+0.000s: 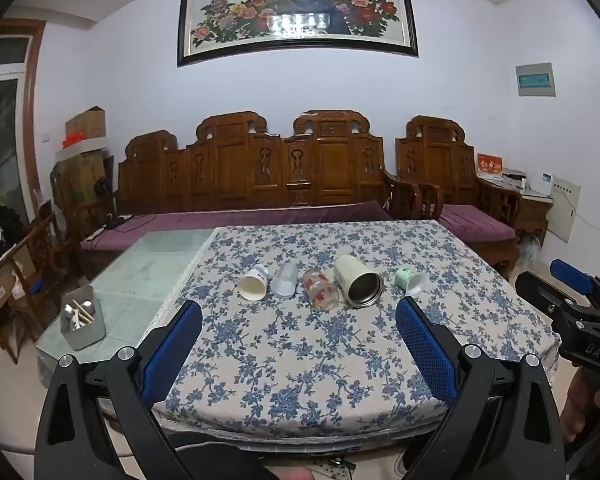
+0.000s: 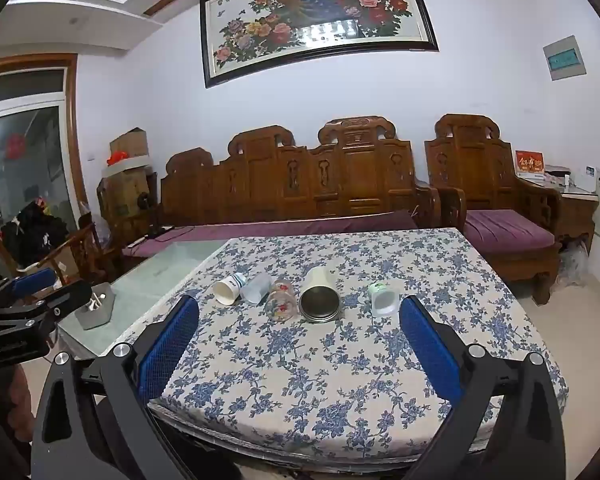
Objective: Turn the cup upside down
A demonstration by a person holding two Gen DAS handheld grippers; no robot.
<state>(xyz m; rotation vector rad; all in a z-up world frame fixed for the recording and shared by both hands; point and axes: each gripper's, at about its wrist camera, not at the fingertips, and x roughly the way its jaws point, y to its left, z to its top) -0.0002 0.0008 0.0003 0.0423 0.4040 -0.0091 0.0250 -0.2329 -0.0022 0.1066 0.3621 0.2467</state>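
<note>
Several cups lie on their sides in a row on the floral tablecloth (image 1: 300, 360), mouths toward me. From left: a white paper cup (image 1: 253, 283) (image 2: 228, 289), a frosted plastic cup (image 1: 285, 280) (image 2: 255, 288), a glass with red flowers (image 1: 320, 290) (image 2: 281, 300), a cream cup with a steel inside (image 1: 358, 286) (image 2: 319, 295), and a small green cup (image 1: 410, 281) (image 2: 383, 298). My left gripper (image 1: 300, 312) is open and empty, held near the table's front edge, short of the cups. My right gripper (image 2: 300, 312) is open and empty, also short of them.
A grey holder with chopsticks and spoons (image 1: 83, 322) (image 2: 96, 307) stands on the bare glass table part (image 1: 148, 264) at the left. A carved wooden sofa (image 1: 260, 172) and armchair (image 1: 440, 160) stand behind the table. The other gripper shows at the right edge (image 1: 572, 312) and left edge (image 2: 20, 312).
</note>
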